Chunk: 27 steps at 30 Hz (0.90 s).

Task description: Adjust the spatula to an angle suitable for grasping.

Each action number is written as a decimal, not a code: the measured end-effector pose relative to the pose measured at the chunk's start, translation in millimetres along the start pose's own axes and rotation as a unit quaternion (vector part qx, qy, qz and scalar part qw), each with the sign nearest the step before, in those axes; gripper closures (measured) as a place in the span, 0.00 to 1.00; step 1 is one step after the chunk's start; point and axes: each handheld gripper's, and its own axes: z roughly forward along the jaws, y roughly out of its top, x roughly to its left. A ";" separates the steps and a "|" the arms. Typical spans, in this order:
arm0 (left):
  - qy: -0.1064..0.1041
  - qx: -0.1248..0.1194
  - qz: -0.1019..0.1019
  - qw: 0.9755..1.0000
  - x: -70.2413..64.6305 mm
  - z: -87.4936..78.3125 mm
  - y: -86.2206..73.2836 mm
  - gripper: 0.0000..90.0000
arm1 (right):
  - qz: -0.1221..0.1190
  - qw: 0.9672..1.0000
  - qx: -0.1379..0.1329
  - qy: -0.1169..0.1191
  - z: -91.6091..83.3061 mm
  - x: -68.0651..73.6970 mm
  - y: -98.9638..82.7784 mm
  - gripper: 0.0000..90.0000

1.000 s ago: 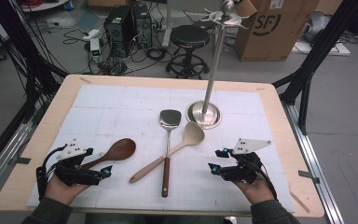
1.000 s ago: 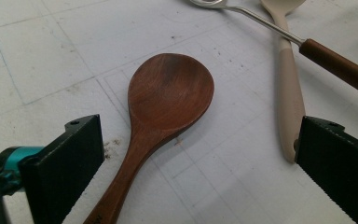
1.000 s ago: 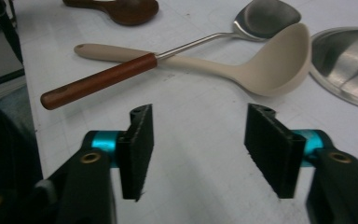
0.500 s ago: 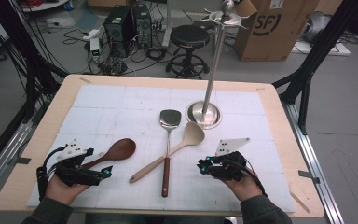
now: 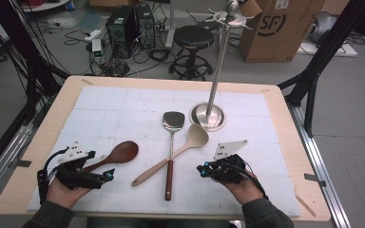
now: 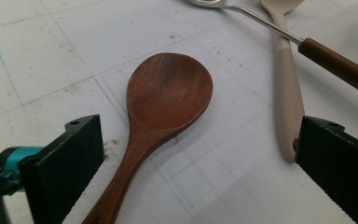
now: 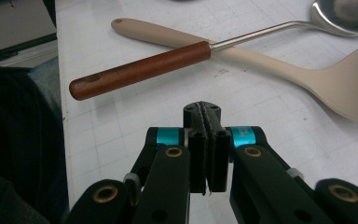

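Observation:
A dark wooden spoon (image 5: 120,154) lies at the front left of the white mat. My left gripper (image 5: 107,176) stands open over its handle. In the left gripper view the wooden spoon (image 6: 165,100) runs between the wide-apart jaws of the left gripper (image 6: 200,135), and neither pad touches it. A beige spoon (image 5: 196,137) and a metal spatula (image 5: 173,120) with a brown handle cross at mid-table. My right gripper (image 5: 202,170) rests just right of them. Its jaws have just been closing, and the right gripper (image 7: 202,111) is shut on nothing, pointing at the spatula handle (image 7: 140,70).
A steel stand (image 5: 208,117) with a tall pole and hooks at the top rises behind the utensils. The wooden table edge (image 5: 309,190) frames the mat. A stool, a cardboard box and cables sit on the floor beyond.
My right gripper has slid left towards the crossed utensils and its jaws have come together. The left gripper and the utensils have stayed put.

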 end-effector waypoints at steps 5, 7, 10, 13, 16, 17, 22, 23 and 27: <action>0.000 0.000 0.001 1.000 -0.3 0.0 0.1 0.02 | 0.004 1.000 -0.003 0.010 6.0 0.5 0.3 1.00; 0.000 0.001 0.001 1.000 -0.3 0.1 0.1 0.02 | 0.004 1.000 0.002 0.014 10.9 1.6 0.7 1.00; -0.001 0.000 0.001 1.000 -0.6 0.8 0.1 0.02 | 0.003 1.000 0.000 0.017 13.7 3.0 2.9 1.00; 0.000 0.002 0.003 1.000 -0.6 1.5 0.2 0.02 | 0.003 1.000 -0.002 0.020 15.5 4.2 4.6 1.00; -0.002 0.002 0.003 1.000 -0.9 1.7 0.3 0.02 | 0.002 1.000 -0.003 0.024 18.6 5.9 6.7 1.00; -0.002 0.003 0.003 1.000 -0.9 1.7 0.4 0.02 | 0.002 1.000 -0.003 0.024 19.6 6.4 7.4 1.00; 0.000 0.001 0.003 1.000 -1.4 2.6 0.4 0.02 | -0.005 0.999 -0.005 0.032 25.0 11.4 14.7 1.00; 0.000 0.001 0.003 1.000 -1.4 2.6 0.4 0.02 | -0.005 0.999 -0.005 0.032 25.0 11.4 14.7 1.00; 0.000 0.002 0.004 1.000 -1.6 2.6 0.5 0.02 | -0.010 0.999 -0.008 0.037 31.3 15.2 21.2 1.00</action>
